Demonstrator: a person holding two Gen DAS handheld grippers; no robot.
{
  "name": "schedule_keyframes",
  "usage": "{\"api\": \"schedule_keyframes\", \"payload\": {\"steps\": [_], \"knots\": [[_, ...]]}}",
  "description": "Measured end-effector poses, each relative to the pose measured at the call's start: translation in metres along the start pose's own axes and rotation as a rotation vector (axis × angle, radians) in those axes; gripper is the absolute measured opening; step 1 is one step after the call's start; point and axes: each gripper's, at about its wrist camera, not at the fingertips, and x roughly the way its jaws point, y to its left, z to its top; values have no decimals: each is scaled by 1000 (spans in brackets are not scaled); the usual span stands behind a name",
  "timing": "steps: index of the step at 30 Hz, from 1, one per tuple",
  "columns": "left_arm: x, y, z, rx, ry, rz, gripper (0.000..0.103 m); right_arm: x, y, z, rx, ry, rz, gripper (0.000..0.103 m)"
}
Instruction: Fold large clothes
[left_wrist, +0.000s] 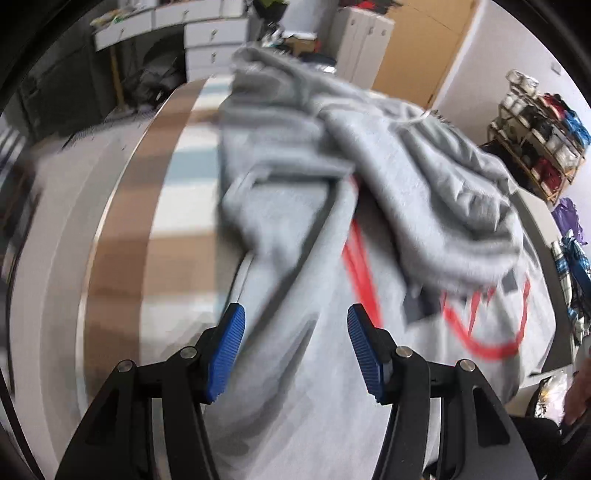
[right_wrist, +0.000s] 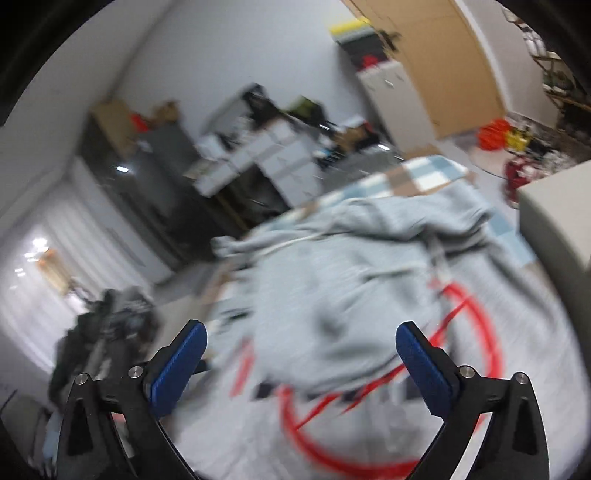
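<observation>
Beyond the left tongs (left_wrist: 295, 343) a set of white drawers (left_wrist: 214, 40) and a tan wooden door (left_wrist: 417, 51) stand at the far wall, and off to their right a wooden rack of red and blue things (left_wrist: 539, 147) leans against the wall. Ahead of the right tongs (right_wrist: 301, 363) there is a dark cabinet (right_wrist: 147, 177) to the left and a pale box-shaped block (right_wrist: 554, 218) close on the right.

The large grey sweatshirt with a red circular print (left_wrist: 388, 229) lies bunched on a table covered in a brown, white and pale-blue checked cloth (left_wrist: 173, 206), directly under and ahead of both tongs, one grey fold thrown over the print.

The left tongs stand partly spread, blue ribbed pads (left_wrist: 227, 350) apart above the grey cloth, pinching nothing. The right tongs gape wide over the sweatshirt (right_wrist: 332, 280), with nothing between them. Both views are blurred.
</observation>
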Motion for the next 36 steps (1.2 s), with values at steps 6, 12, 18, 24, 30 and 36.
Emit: {"api": "schedule_keyframes", "payload": {"steps": [6, 12, 18, 24, 30, 36], "knots": [[-35, 22, -53, -57, 25, 34, 52, -12, 31, -38, -191, -56, -10, 103], [-46, 27, -90, -72, 68, 59, 53, -21, 26, -36, -174, -101, -1, 103], [-29, 29, -115, -95, 173, 80, 53, -26, 17, -37, -124, -89, 20, 103], [-10, 31, -133, -169, 173, 125, 53, -29, 5, -36, -99, -105, 8, 103], [16, 39, -141, -310, 129, -1, 53, -20, -14, -37, -66, -49, -57, 103], [34, 50, -151, -382, 140, -90, 52, -33, -29, -38, -22, -77, -62, 103]]}}
